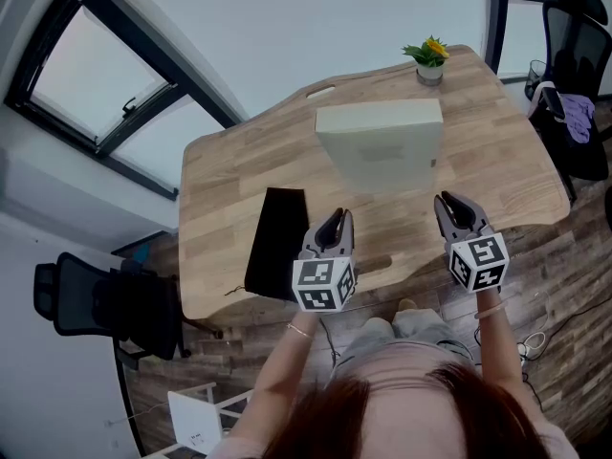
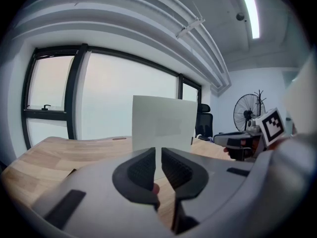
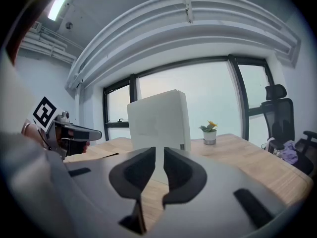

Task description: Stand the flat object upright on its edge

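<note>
Left tool: jaws almost together, just a thin slit between the pads, and nothing in that slit. The white slab only shows through the gap from further back on the counter, it's not being pinched. Right tool is the same story: narrow gap, pads not touching anything, empty.

From the head view both tools sit at the near edge of the counter, side by side but apart, pointing away from the person and a bit downward. Each one can see the other off to its side, marker cube and all.

The flat object is a pale, whitish slab, and it's standing upright on its edge around the middle of the counter, broad face toward the tools. It's clear of both tools, with bare wood between it and the jaw tips. It looks pretty much straight up, not leaning on anything.

Left of the slab, near the left tool, a black flat thing lies on the wood. A small potted plant with yellow flowers stands at the far edge, behind the slab. Past the counter there's an office chair on the left and big windows.
</note>
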